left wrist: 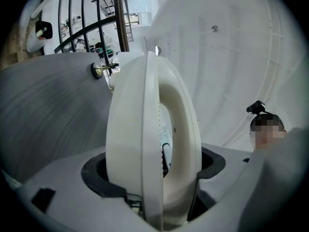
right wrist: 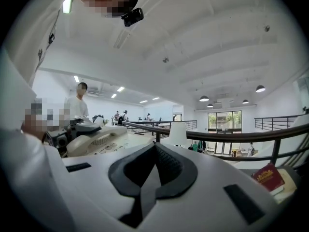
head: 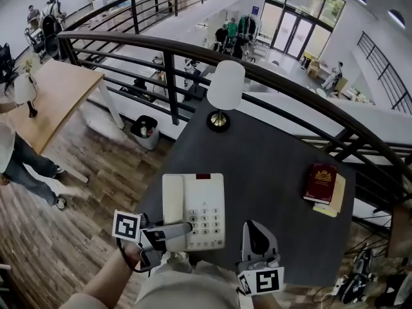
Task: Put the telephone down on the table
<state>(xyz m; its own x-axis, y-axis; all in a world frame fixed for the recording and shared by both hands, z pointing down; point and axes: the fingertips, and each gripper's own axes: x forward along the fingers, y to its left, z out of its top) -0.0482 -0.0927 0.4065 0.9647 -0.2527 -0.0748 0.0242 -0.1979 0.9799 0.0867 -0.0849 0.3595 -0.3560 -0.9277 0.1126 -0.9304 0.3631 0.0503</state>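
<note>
A cream telephone [head: 193, 210] with its handset on the cradle lies flat over the near-left part of the dark table [head: 270, 166]. My left gripper [head: 187, 229] comes in from the left and is shut on the phone's near edge. In the left gripper view the telephone [left wrist: 145, 129] shows edge-on between the jaws, beside the table [left wrist: 48, 110]. I cannot tell whether it rests on the top. My right gripper [head: 257, 230] sits at the table's front edge, right of the phone, shut and empty. In the right gripper view the telephone [right wrist: 96, 139] is at the left.
A white lamp [head: 225, 89] stands at the table's far edge. A red book [head: 320, 183] lies on a yellow pad at the right. A black railing [head: 170, 76] curves behind the table. A bin [head: 145, 131] and a wooden table [head: 55, 95] stand to the left.
</note>
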